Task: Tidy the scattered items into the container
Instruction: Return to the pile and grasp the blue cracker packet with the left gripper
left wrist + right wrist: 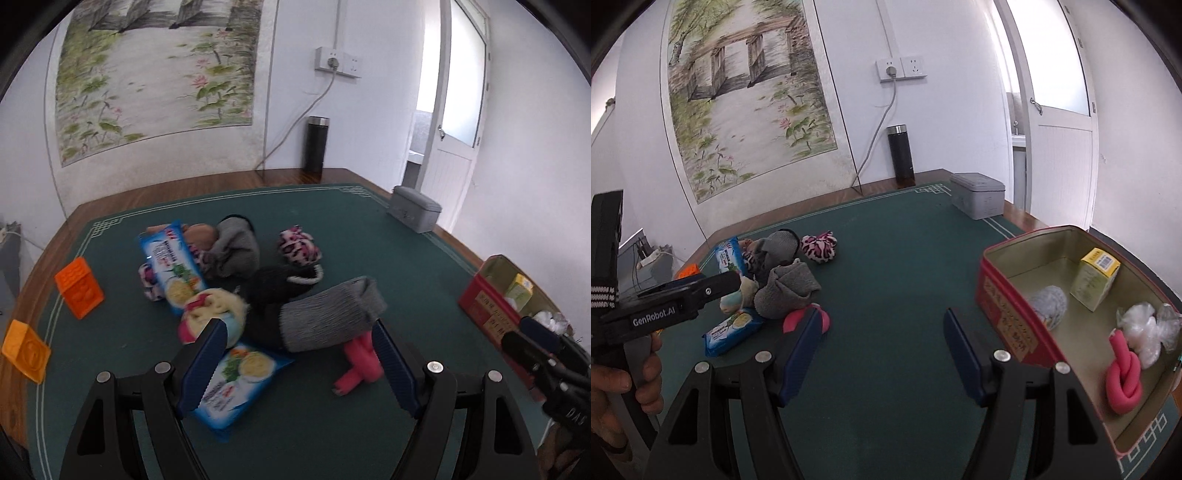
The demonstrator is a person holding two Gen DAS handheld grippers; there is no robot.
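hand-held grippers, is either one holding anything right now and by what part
Nothing is held. The left hand-held gripper is open above the pile near the grey sock, and the right hand-held gripper is open over bare mat beside the red tin.

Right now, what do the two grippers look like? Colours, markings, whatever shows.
Left gripper and right gripper: black frames with silver round fasteners and dark blue ribbed pads. Seen from the right wrist view, the left one's body carries white "GenRobot.AI" lettering and a black-and-white patterned strap; a bare hand grips it.
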